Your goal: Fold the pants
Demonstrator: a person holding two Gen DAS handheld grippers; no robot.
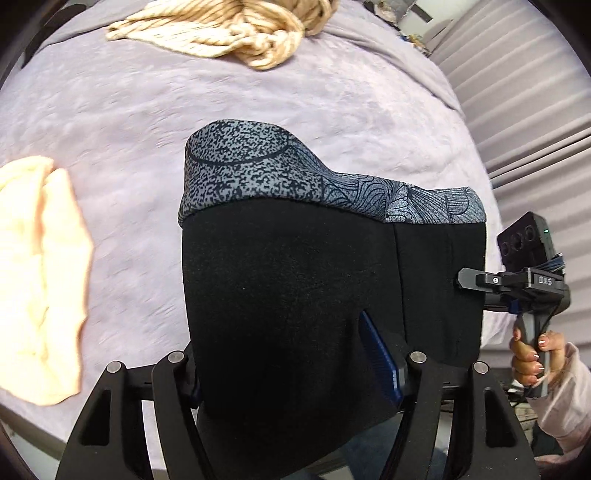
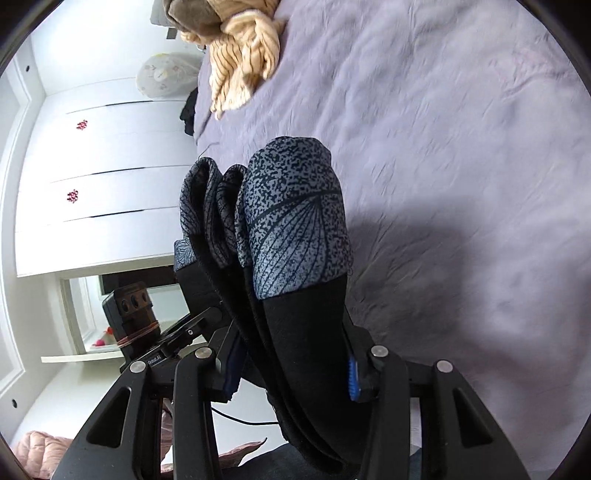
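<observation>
Black pants [image 1: 295, 280] with a grey speckled, leaf-printed band [image 1: 251, 173] hang lifted above the bed. My left gripper [image 1: 291, 369] is shut on the black cloth, and one blue pad [image 1: 380, 358] shows against it. At the pants' right edge my right gripper [image 1: 463, 282] pinches the fabric, held by a hand [image 1: 532, 354]. In the right wrist view the pants [image 2: 306, 317] are bunched in several layers between the fingers of my right gripper [image 2: 293, 369], which is shut on them. My left gripper [image 2: 207, 317] grips the far edge.
A lilac bedspread [image 1: 184, 110] lies under everything. A beige knit garment [image 1: 221, 29] is heaped at the far end. A pale yellow cloth [image 1: 44, 277] lies at the left. White drawers [image 2: 103, 177] stand beside the bed, and a pleated curtain [image 1: 517, 92] hangs at the right.
</observation>
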